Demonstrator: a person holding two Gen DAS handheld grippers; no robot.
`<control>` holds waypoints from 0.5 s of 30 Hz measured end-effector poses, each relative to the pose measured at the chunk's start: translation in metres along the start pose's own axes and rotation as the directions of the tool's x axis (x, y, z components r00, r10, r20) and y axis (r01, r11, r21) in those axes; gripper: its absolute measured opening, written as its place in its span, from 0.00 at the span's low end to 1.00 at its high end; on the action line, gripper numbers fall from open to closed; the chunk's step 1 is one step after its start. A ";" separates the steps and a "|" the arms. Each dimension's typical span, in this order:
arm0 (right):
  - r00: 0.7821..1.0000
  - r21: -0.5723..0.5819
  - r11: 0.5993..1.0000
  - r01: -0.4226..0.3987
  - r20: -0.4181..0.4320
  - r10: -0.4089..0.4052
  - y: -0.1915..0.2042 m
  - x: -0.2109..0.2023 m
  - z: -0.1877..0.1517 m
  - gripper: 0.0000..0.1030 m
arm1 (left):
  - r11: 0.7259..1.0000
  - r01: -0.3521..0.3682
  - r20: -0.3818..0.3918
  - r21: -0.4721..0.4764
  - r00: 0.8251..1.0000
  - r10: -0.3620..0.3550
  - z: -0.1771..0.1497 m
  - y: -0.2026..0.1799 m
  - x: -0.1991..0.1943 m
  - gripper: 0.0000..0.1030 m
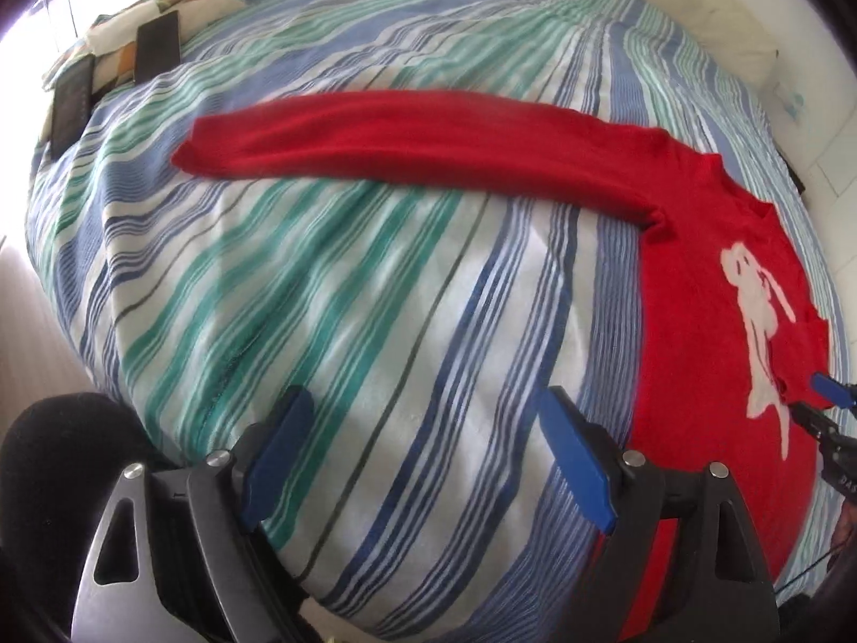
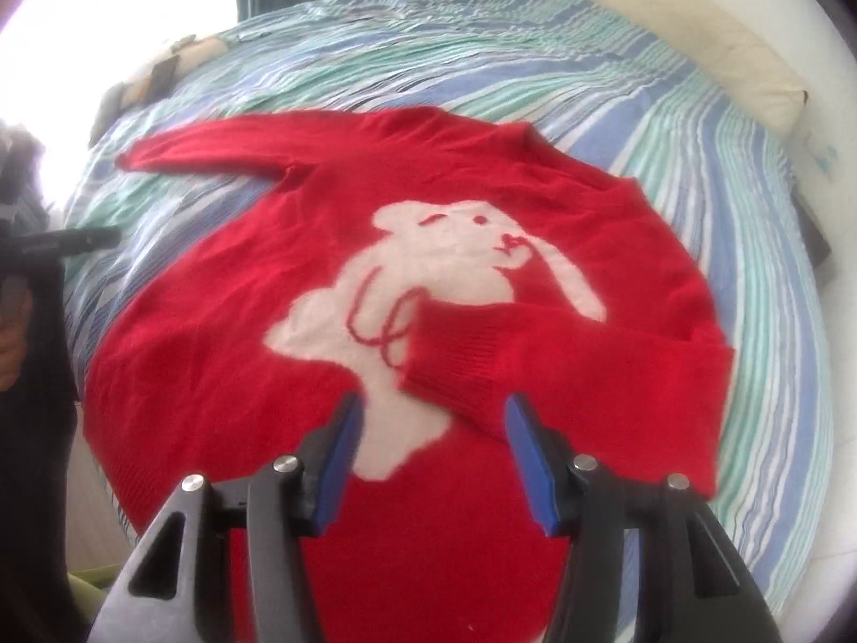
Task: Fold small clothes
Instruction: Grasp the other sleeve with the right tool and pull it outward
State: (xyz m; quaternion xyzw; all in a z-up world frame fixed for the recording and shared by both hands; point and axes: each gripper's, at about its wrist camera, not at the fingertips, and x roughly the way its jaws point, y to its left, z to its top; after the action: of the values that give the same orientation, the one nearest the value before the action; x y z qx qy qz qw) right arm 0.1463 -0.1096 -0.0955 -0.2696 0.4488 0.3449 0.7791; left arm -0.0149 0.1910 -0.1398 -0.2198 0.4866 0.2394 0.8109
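The red sweater (image 2: 225,332) lies face up on the striped bed (image 1: 300,289), its white bear motif (image 2: 428,289) showing. Nearest the right wrist camera, the right tool (image 2: 431,423) hangs over the sweater's lower body with its jaws about half apart and nothing between them; just beyond its tips, one sleeve (image 2: 535,353) is already laid across the front, its ribbed cuff covering part of the bear. The left tool (image 1: 426,418) stands wide open over bare bedding beside the garment, also empty. Farther off, the other sleeve (image 1: 407,144) stretches out flat and straight, away from the body toward the head of the bed, where two dark flat objects (image 1: 155,48) lie on a patterned pillow.

The step in hand appears to be the sleeve folds: one is in, one is left. The next move likely calls for the left tool to reach the far cuff, pinch it through a single layer of sleeve, and carry it across the chest so that it lies over the first sleeve without dragging the body askew. The knit looks soft and limp, so a shallow pinch could slip.
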 end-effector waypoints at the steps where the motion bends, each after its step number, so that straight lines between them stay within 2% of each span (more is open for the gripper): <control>1: 1.000 -0.016 1.000 0.000 -0.020 -0.001 0.007 0.016 0.005 0.53 | 1.000 -0.009 0.019 0.013 1.000 0.008 0.001 -0.001 -0.001 0.85; 3: 0.995 -0.034 0.998 0.054 -0.077 -0.056 0.011 0.049 0.011 0.51 | 0.999 -0.036 0.045 0.015 0.998 0.035 0.002 0.002 -0.002 0.85; 4: 0.993 -0.016 0.998 0.064 -0.099 -0.066 0.007 0.062 0.010 0.45 | 0.999 -0.034 0.041 0.005 0.999 0.034 0.003 0.005 -0.001 0.85; 5: 0.993 0.032 0.998 0.051 -0.108 -0.048 -0.002 0.068 0.009 0.19 | 1.000 -0.026 0.032 -0.012 0.999 0.026 0.003 0.009 0.000 0.85; 6: 0.994 0.100 0.994 0.045 -0.101 -0.035 -0.015 0.066 0.008 0.08 | 1.000 -0.015 0.026 -0.028 1.000 0.016 0.003 0.012 0.001 0.85; 8: 0.999 0.256 0.966 0.040 -0.037 -0.032 -0.051 0.041 0.005 0.07 | 0.999 -0.003 0.030 -0.040 1.000 0.005 0.003 0.014 0.000 0.85; 9: 0.998 0.317 0.947 0.056 0.000 -0.060 -0.072 0.022 0.001 0.07 | 0.999 -0.003 0.034 -0.040 0.999 0.004 0.003 0.013 -0.001 0.85; 12: 0.982 0.501 0.856 0.125 0.062 -0.179 -0.150 -0.038 -0.034 0.07 | 0.999 0.000 0.034 -0.036 0.999 0.002 0.004 0.009 0.001 0.85; 15: 0.938 0.672 0.704 0.229 0.040 -0.344 -0.233 -0.098 -0.096 0.07 | 1.000 -0.004 0.027 -0.028 1.000 0.005 0.003 0.004 0.003 0.85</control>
State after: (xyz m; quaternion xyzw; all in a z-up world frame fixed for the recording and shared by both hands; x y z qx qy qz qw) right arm 0.2430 -0.3521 -0.0267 -0.0155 0.4282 0.0597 0.9016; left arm -0.0138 0.1967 -0.1421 -0.2266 0.4725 0.2510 0.8139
